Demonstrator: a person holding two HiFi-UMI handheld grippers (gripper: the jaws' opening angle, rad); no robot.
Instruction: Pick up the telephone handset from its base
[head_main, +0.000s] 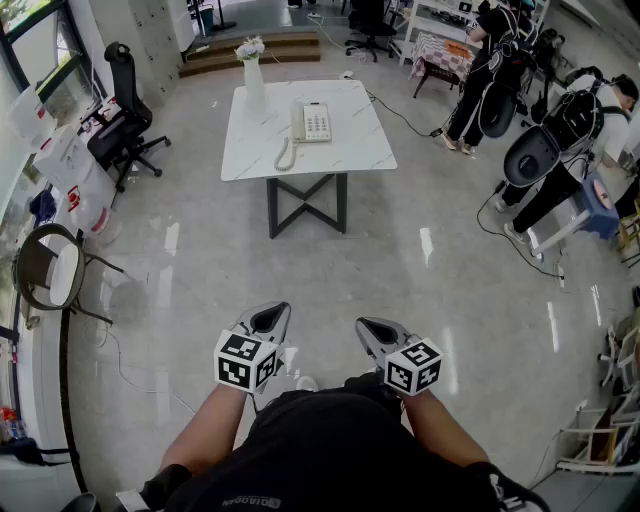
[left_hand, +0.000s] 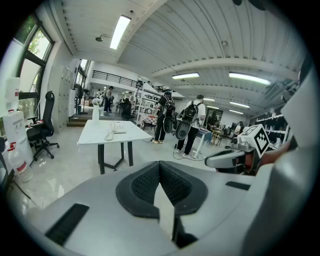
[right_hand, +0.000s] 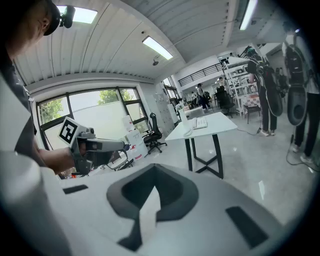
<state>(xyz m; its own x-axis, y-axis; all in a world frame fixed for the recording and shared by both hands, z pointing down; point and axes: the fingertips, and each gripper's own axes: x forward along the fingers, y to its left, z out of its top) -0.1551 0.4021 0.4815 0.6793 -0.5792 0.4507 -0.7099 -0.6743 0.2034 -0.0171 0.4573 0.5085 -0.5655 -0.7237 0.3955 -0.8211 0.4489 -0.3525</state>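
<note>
Telephone handset (head_main: 297, 121) on table (head_main: 350, 140), clearest overhead

Bright, even light in here: the windows (right_hand: 100, 105) blaze almost white on one side and the ceiling strip lights (left_hand: 120, 31) glow overhead. The polished floor (head_main: 428, 245) throws back white streaks of glare, with only a faint shadow under the table (head_main: 300, 140). Both gripper views bulge fisheye and go black at the corners. The left gripper (left_hand: 160, 172), close to the lens, looks slightly soft.
</note>
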